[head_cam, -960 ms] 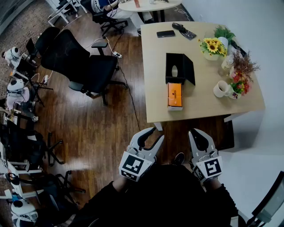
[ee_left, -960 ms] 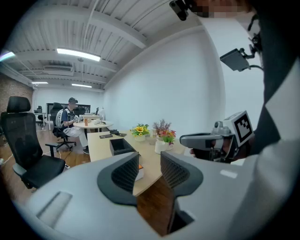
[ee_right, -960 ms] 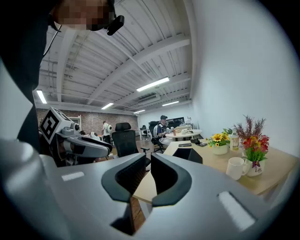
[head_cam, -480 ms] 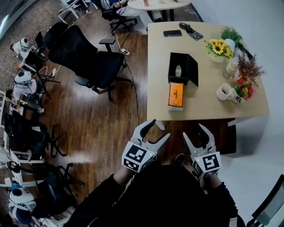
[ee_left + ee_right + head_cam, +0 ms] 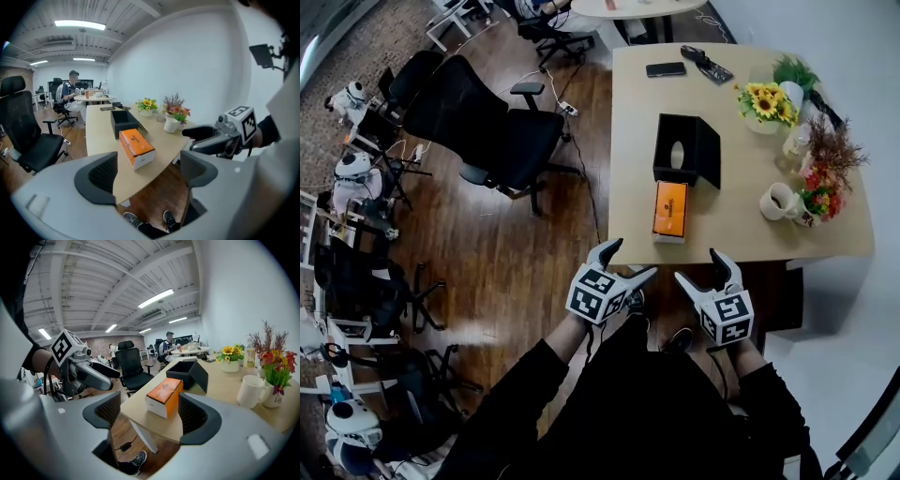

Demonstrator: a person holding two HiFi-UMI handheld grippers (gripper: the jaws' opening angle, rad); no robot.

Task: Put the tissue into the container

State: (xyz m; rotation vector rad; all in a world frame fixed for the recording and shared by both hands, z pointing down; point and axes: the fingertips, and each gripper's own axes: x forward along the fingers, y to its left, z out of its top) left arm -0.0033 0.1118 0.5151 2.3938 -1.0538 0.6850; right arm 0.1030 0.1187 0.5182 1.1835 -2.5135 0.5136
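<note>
Your left gripper (image 5: pixel 633 259) and right gripper (image 5: pixel 699 265) have just been opening, both empty: ready to grab the tissue box (image 5: pixel 669 208) by the container (image 5: pixel 684 150).

An orange tissue box (image 5: pixel 669 208) with a white end lies flat near the front edge of a light wooden table (image 5: pixel 722 220). Just behind it stands the container (image 5: pixel 666 148), a black open-topped box with one side flap leaning outward.
</note>
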